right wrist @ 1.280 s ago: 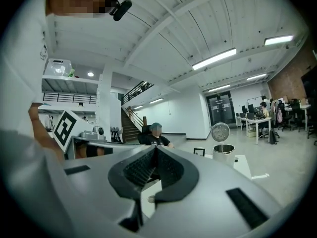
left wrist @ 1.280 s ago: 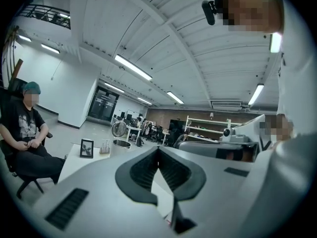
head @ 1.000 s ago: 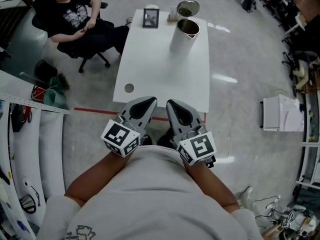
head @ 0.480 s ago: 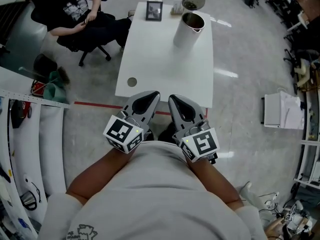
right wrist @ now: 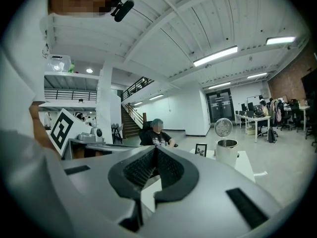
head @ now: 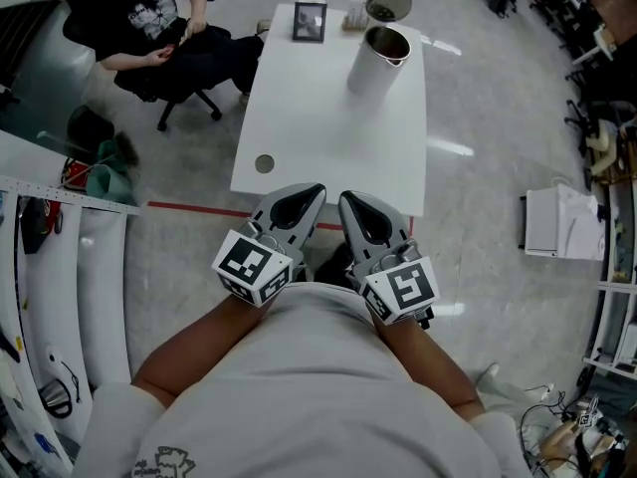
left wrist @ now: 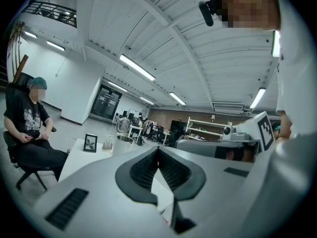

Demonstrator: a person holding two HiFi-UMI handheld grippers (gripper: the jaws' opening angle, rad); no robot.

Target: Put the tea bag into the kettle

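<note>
Table [head: 328, 118] ahead of my tools is white, kettle [head: 376, 60] open at its far end (picture frame [head: 310, 22] alongside). Both left gripper [head: 317, 189] and right gripper [head: 345, 199] are pressed together, empty, above glossy floor [head: 478, 88].

From the near edge up to the kettle [head: 379, 60], the white table [head: 318, 127] gives open passage. Just behind the kettle stands a round metal disc [head: 386, 5], to the kettle's left a picture frame [head: 309, 21], and farther left, off the table, a seated person [head: 159, 28].

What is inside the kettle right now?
The kettle stands open; only its dark inner wall shows. Its bottom is hidden by the near wall, so any contents cannot be told.
</note>
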